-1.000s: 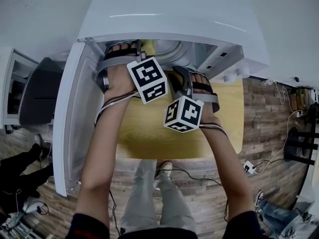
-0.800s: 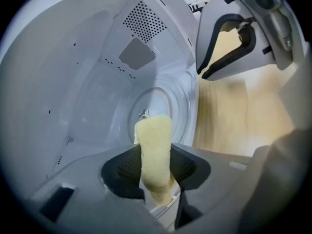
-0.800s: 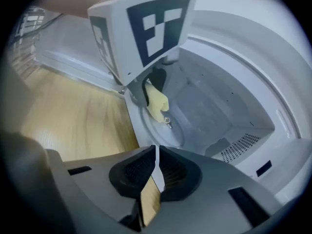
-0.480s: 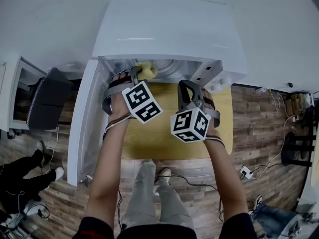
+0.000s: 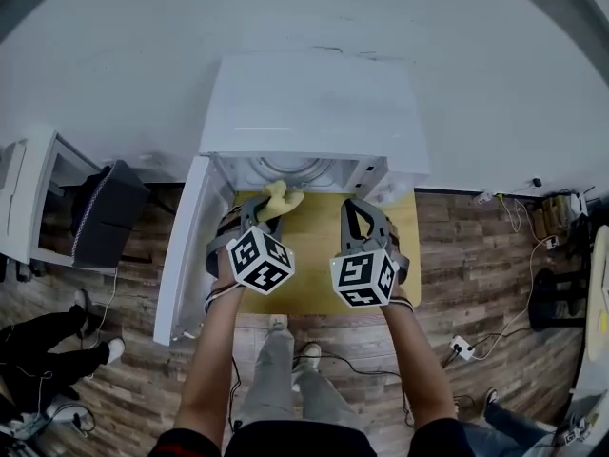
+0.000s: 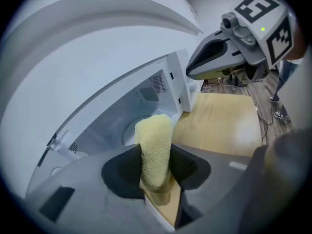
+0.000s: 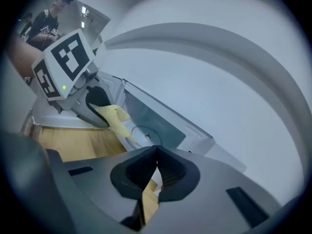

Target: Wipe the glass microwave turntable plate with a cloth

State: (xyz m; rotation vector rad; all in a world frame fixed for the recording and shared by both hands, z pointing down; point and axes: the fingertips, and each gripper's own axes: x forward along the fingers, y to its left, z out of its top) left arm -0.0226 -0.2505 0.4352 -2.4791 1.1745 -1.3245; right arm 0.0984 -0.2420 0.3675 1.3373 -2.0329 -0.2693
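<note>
Head view: both forearms (image 5: pixel 213 360) stretch forward, left tool (image 5: pixel 260 208) pinching cloth (image 5: pixel 283 198).

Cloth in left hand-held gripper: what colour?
Pale yellow cloth; clearest in the left gripper view.

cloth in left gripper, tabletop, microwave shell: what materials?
Cloth: pale yellow terry or microfibre, judging by its nubby pile; soft, squashed where the left gripper pinches it.
Tabletop: light wood or wood-look laminate, smooth, dull sheen; grain too faint to decide.
Microwave shell: white, smooth, satin; painted metal or plastic, cannot tell.
</note>
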